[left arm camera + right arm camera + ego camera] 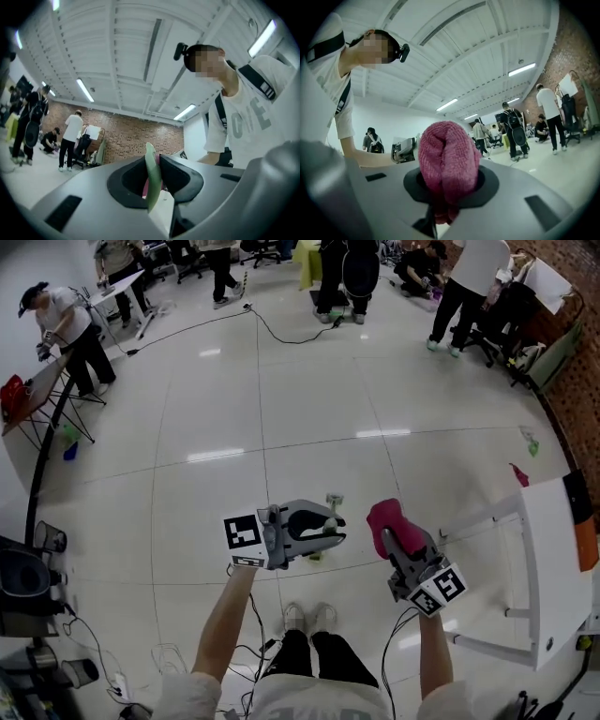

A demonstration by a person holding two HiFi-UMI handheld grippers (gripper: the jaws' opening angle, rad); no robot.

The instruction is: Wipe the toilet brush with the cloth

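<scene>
Head view: left hand-held gripper (330, 526) and right hand-held gripper (392, 538) side by side above the floor (187, 502).
Left gripper view: jaws clenched on the thin, pale green toilet brush (152, 178).
Right gripper view: jaws grasping the bunched pink cloth (447, 161).

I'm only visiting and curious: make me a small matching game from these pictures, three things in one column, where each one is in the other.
Things:
1. pink knitted cloth
2. pale green toilet brush
3. white table

Places:
A. clamped in the left gripper
B. standing on the floor at the person's right
C. clamped in the right gripper

Pairs: 1-C, 2-A, 3-B
</scene>
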